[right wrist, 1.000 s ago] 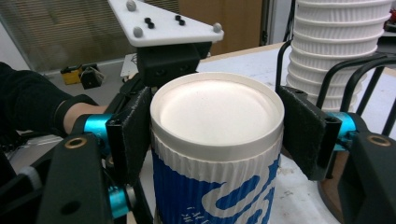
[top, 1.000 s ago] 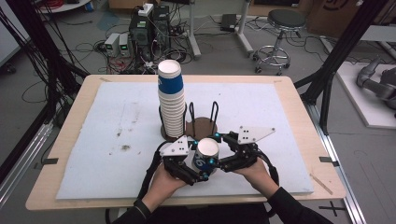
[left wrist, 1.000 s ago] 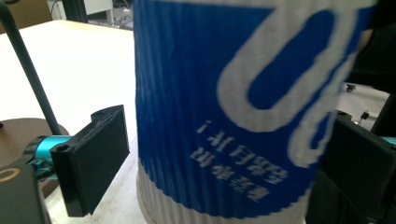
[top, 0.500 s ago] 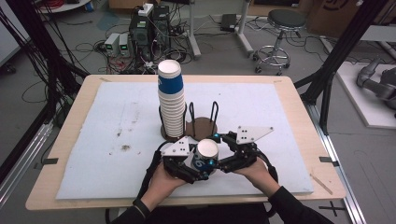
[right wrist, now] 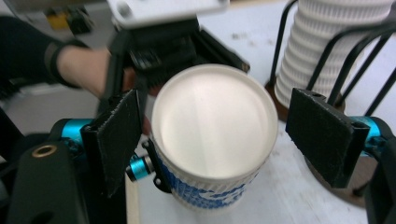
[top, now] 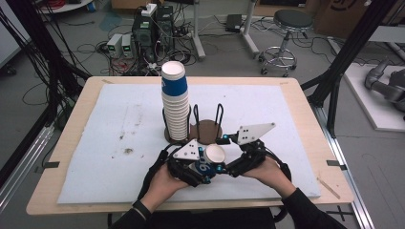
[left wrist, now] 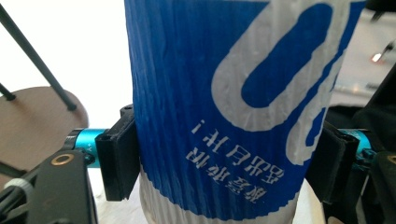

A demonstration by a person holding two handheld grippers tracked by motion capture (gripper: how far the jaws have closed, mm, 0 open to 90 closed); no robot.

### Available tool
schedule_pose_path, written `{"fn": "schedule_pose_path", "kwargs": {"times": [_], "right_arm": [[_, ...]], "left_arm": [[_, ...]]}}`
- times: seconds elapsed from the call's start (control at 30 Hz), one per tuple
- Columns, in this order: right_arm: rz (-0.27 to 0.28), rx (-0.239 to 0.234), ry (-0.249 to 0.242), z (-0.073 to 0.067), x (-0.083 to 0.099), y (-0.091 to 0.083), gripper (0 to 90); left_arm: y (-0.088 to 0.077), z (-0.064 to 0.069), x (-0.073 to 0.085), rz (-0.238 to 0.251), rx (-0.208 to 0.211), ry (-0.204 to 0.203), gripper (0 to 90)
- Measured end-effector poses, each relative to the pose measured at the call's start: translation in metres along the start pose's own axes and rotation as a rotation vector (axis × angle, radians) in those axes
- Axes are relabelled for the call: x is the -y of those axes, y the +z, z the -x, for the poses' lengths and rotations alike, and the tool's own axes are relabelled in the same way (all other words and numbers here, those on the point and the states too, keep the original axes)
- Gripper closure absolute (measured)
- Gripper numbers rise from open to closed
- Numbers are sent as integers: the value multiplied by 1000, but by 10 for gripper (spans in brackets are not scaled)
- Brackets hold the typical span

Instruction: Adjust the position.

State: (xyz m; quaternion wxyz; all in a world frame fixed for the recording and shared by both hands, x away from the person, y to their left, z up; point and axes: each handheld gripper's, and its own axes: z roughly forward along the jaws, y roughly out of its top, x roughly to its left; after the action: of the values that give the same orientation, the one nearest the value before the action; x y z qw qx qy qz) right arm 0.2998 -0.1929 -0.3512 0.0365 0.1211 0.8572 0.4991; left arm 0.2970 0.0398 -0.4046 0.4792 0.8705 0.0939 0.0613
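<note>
1. A blue and white paper cup [top: 210, 161] was held just above the near part of the bench [top: 305, 98], between the two claws.
2. The cup was turned upside down: its flat white bottom [right wrist: 214, 126] was pointed up and its open mouth was pointed down at the white mat [top: 95, 143].
3. Its long axis was stood almost straight up, tipped a little.
4. In the left claw view, the writing on the cup [left wrist: 233, 107] was seen upside down.
5. The left claw [top: 193, 164] had just been closing, and its two black pads [left wrist: 119, 158] were pressed on the cup's sides, so the cup was gripped by it.
6. The right claw [top: 229, 160] had just been opening. Its pads [right wrist: 322, 133] were seen on both sides of the cup's bottom, with a gap on one side, so the cup was not held by it.
7. A tall stack of cups [top: 175, 102] was stood in a wire rack [top: 207, 126] just behind the claws.
</note>
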Motion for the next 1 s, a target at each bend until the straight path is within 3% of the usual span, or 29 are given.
{"fn": "schedule_pose_path", "kwargs": {"times": [0.1, 0.17, 0.2, 0.3, 0.4, 0.53, 0.67, 0.83, 1.0], "right_arm": [[-54, 15, 10, 0, 3, 8, 202], [-66, -23, 3, 2, 4, 10, 293], [-59, -25, -2, 2, 5, 10, 295], [-31, -40, 6, 5, 4, 6, 295], [31, -38, 26, 10, 6, -2, 298], [121, -45, 56, 16, 8, -12, 298], [190, -57, 91, 18, 9, -19, 299], [226, -96, 103, 17, 11, -15, 298], [221, -107, 110, 16, 11, -13, 298]], "left_arm": [[0, 1, -1, -18, -6, 17, 250], [0, 2, -1, -17, -18, 24, 248], [0, 2, -1, -4, -22, 26, 232], [-3, 2, 0, 68, -28, 29, 180], [-6, 1, 3, 151, -36, 13, 103], [-11, -5, 11, 275, -20, -56, 68], [-13, -7, 13, 357, 10, -83, 68], [-12, -5, 11, 354, 30, -65, 71], [-16, -8, 12, 321, 47, -85, 181]]}}
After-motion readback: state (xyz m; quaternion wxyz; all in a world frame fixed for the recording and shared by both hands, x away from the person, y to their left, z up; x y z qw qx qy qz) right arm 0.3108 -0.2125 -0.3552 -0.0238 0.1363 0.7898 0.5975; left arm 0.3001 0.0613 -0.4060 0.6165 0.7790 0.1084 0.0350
